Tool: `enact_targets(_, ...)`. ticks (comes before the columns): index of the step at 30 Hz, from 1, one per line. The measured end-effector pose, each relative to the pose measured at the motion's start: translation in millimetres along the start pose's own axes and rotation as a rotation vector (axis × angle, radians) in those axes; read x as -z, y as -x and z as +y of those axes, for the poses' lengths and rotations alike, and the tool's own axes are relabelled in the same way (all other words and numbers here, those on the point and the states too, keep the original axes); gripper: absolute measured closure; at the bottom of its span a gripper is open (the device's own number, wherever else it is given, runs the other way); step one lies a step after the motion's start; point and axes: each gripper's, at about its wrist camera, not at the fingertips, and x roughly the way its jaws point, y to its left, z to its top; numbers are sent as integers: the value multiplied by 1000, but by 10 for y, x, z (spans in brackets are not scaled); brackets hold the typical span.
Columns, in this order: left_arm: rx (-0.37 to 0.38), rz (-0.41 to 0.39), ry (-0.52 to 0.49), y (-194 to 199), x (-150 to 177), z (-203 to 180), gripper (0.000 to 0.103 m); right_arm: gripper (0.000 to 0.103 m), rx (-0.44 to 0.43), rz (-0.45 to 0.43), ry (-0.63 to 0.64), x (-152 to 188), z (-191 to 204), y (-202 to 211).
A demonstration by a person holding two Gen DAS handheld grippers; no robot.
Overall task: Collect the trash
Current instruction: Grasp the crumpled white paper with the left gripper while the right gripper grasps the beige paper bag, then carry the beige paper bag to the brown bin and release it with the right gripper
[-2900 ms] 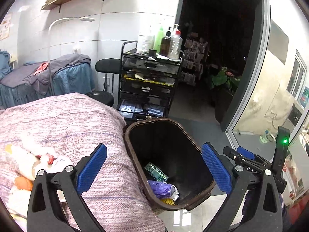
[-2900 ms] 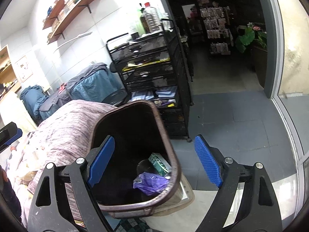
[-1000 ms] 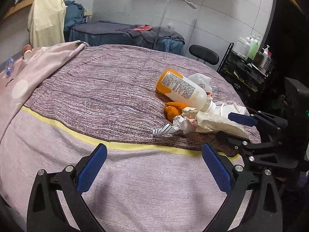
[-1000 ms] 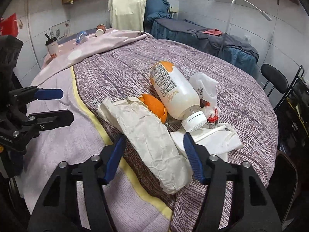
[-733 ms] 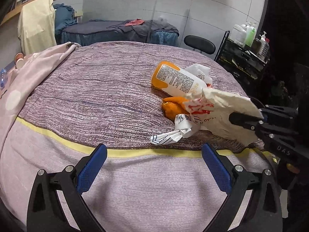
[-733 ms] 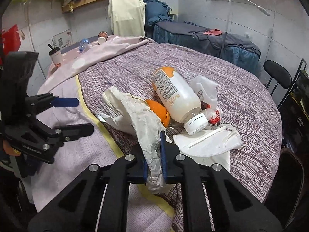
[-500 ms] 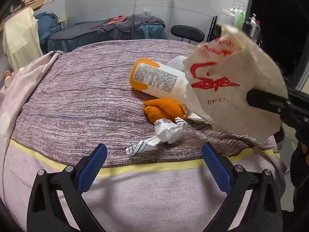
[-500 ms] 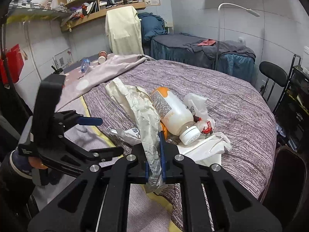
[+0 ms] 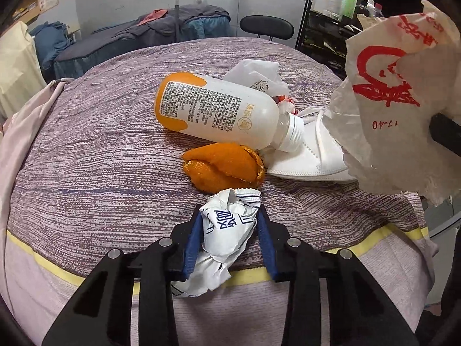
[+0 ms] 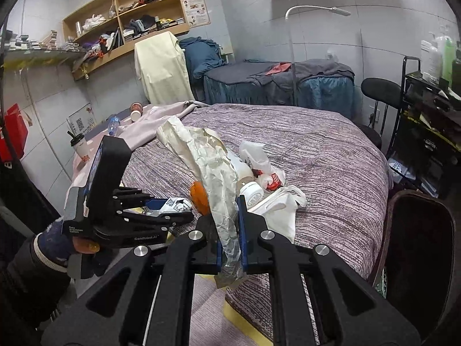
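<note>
Nearest the left wrist camera, the left gripper (image 9: 229,225) is clamped on a crumpled white wrapper with blue print (image 9: 226,230), both blue pads pressed into its sides right at the near edge of the bed, over the yellow stripe of the purple bedspread (image 9: 100,150). That is a soft, springy wad, so a good pickup here would mean lifting straight up and keeping the squeeze firm; the loose tail hanging below the pads looks likely to drag on the cover.

Just beyond it lies an orange peel (image 9: 223,167), touching the wrapper's far end, so a clean vertical lift should avoid nudging it. Behind the peel, a white plastic bottle with an orange base (image 9: 219,112) rests on its side, its cap over a white face mask (image 9: 311,158), with a thin white plastic bag (image 9: 256,75) bunched behind.

Over on the right wrist view, the right gripper (image 10: 229,230) is pinched tight on a crinkled paper bag with red print (image 10: 210,167), held up off the bed, the long sheet standing above the jaws. It is held near one end, so it may flop; I'd carry it steadily and keep it clear of the left tool (image 10: 129,213), gripped by a gloved hand (image 10: 54,248) low at the left.

At the right edge, beside the bed, the dark trash bin (image 10: 415,248) stands open, the obvious destination for both pieces.

Farther back sit a covered table (image 10: 276,83), a black stool (image 10: 380,89) and wooden shelves (image 10: 124,17).
</note>
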Motion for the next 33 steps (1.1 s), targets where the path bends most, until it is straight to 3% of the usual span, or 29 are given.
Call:
enact_targets(16, 50, -212, 76, 668, 18, -372, 69, 93, 42, -104, -110, 197, -406, 532)
enact_targets(33, 229, -278, -15, 709, -262, -1243, 69, 93, 214, -198, -249, 493, -1122, 1224)
